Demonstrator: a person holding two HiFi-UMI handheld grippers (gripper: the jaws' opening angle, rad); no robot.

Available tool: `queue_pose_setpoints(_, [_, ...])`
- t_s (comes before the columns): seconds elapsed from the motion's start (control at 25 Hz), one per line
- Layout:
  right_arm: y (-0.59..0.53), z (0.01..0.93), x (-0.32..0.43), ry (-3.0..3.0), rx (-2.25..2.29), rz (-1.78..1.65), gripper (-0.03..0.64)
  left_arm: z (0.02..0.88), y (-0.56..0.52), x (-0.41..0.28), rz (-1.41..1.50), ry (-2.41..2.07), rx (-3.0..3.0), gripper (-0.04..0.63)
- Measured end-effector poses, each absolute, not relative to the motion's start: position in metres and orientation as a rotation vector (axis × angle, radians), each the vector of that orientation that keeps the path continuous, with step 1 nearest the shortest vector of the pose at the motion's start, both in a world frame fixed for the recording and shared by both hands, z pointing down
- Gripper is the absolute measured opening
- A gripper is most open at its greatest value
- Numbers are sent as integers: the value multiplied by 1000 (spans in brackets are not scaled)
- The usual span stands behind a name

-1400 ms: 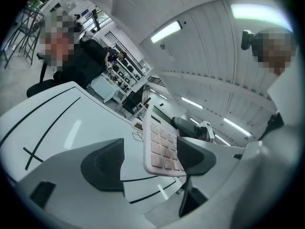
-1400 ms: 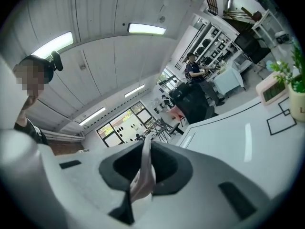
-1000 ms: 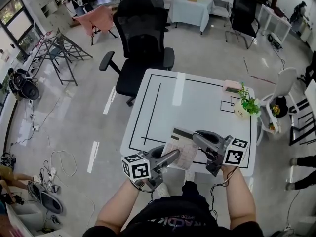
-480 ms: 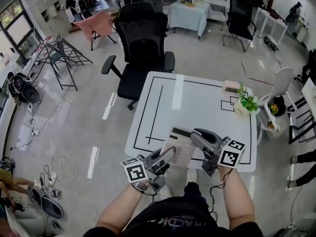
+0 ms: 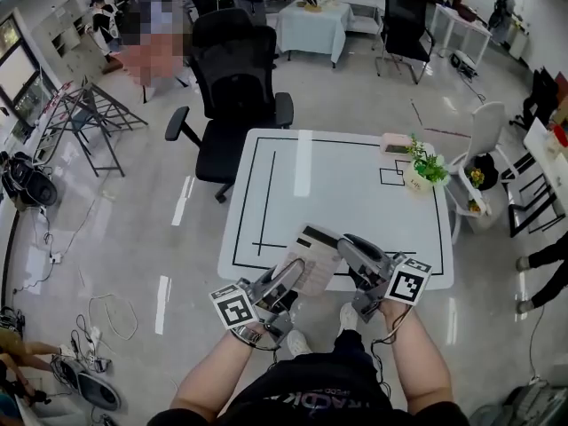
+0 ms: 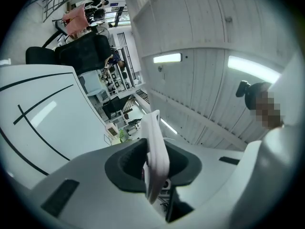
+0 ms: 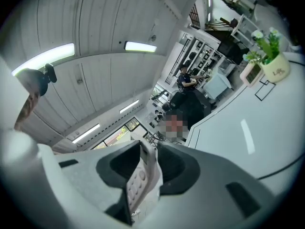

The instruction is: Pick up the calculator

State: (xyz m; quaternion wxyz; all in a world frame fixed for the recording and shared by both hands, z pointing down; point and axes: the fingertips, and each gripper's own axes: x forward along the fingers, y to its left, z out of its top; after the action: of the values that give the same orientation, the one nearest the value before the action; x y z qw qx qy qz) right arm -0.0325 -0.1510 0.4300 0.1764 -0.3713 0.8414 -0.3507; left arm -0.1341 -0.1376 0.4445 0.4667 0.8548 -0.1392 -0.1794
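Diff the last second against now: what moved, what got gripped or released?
The left gripper is closing its jaws onto the left edge of the calculator, which they only flanked before. The right gripper, clamped on it earlier, is opening its jaws, calculator still between them. Unchanged: the calculator is raised over the near edge of the table; the potted plant sits at the far right corner.

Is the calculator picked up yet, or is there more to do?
Nearly there. Done: the calculator looks lifted off the white table, over its near edge. In hand: the left gripper is closing its jaws on one side of it, while the right gripper has it between jaws that are opening. Left: probably the right one lets go fully, so the left carries it alone.
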Motion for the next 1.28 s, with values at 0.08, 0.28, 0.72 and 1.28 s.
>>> queue_pose_setpoints(0.08, [-145, 431, -23, 2346, -1094, -988, 100, 441, -137, -132, -454, -348, 2091, 71])
queue_pose_setpoints(0.28, [-121, 441, 3, 2520, -1439, -751, 100, 431, -137, -130, -466, -408, 2134, 69])
queue_pose_setpoints(0.72, [-49, 441, 83, 2636, -1774, -401, 2, 416, -92, -78, -496, -620, 2199, 69])
queue_pose_setpoints(1.28, [58, 421, 124, 2738, -1608, -316, 2, 428, 53, -37, -429, -868, 2218, 69])
